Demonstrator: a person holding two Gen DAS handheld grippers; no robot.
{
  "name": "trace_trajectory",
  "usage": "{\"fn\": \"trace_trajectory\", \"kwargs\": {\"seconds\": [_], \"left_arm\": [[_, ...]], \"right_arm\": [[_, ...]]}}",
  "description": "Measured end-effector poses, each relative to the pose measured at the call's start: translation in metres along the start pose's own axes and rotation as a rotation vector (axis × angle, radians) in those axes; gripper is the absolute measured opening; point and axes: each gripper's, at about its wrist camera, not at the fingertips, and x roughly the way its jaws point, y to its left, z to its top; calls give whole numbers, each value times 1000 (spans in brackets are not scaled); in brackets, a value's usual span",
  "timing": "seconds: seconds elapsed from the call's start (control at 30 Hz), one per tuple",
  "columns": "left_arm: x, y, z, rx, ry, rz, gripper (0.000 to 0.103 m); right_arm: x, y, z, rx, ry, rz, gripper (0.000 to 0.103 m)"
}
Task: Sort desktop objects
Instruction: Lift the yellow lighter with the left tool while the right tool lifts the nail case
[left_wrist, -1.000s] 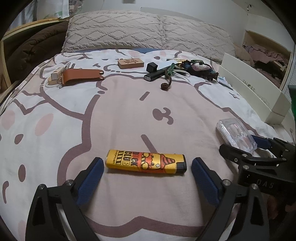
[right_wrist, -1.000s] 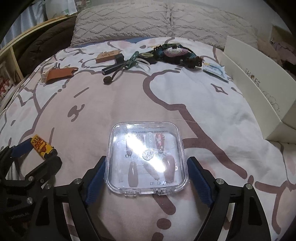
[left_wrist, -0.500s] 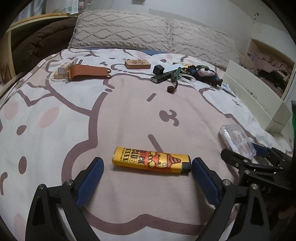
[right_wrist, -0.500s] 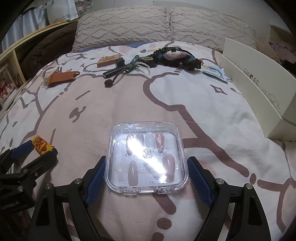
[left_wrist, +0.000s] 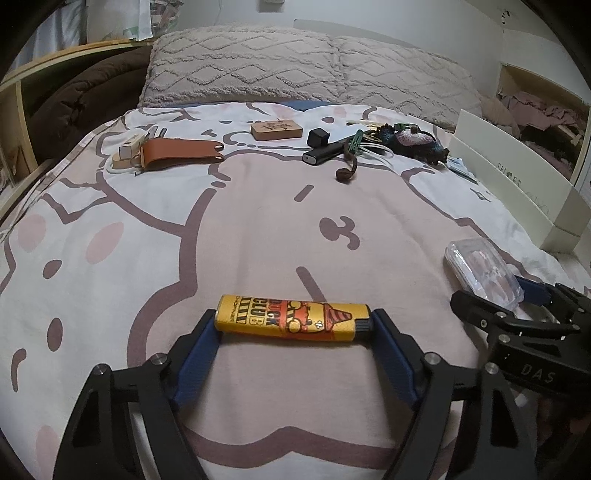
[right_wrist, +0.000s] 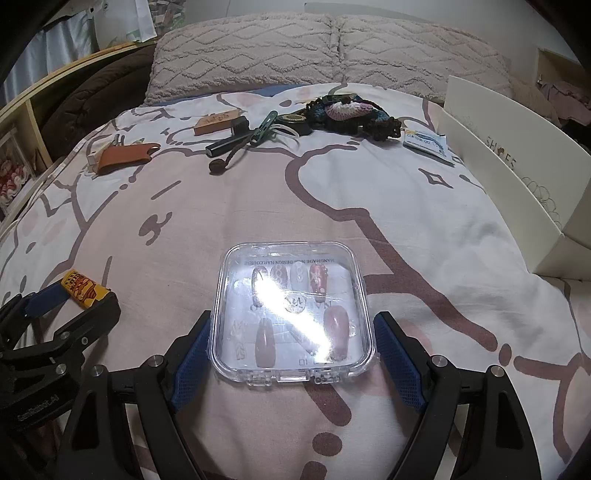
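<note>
On the left, my left gripper (left_wrist: 293, 341) has just been closing on the yellow lighter (left_wrist: 293, 322) – it lies on the bed cover (left_wrist: 258, 229) crosswise, long axis from pad to pad, both ends touching. On the right, my right gripper (right_wrist: 291, 354) stays spread around the clear nail box (right_wrist: 291, 314), which sits flat between the pads, not clamped as far as I judge.

On the bed (left_wrist: 258, 229), the lighter (left_wrist: 291, 322) lies crosswise between the left tongs (left_wrist: 295, 332). The nail case (right_wrist: 291, 312) sits at its 3 o'clock, between the right tongs (right_wrist: 291, 343). At 12 o'clock, before the pillows (left_wrist: 295, 62), lies a row of small things; the shoe box (right_wrist: 517, 177) stands at 2 o'clock.
</note>
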Motion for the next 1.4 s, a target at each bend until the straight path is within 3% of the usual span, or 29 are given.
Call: {"fn": "trace_trajectory", "kwargs": {"seconds": [0.23, 0.73, 1.03, 1.4], "left_arm": [[-3, -2, -2, 4, -1, 16, 81], [-16, -4, -7, -25, 12, 31, 81], [-32, -20, -4, -72, 34, -37, 80], [-57, -62, 18, -17, -10, -103, 81]], "right_arm": [[-4, -3, -1, 13, -7, -3, 77], [-29, -9, -20, 42, -25, 1, 76], [-53, -16, -34, 27, -23, -11, 76], [-85, -60, -36, 104, -51, -60, 76]]}}
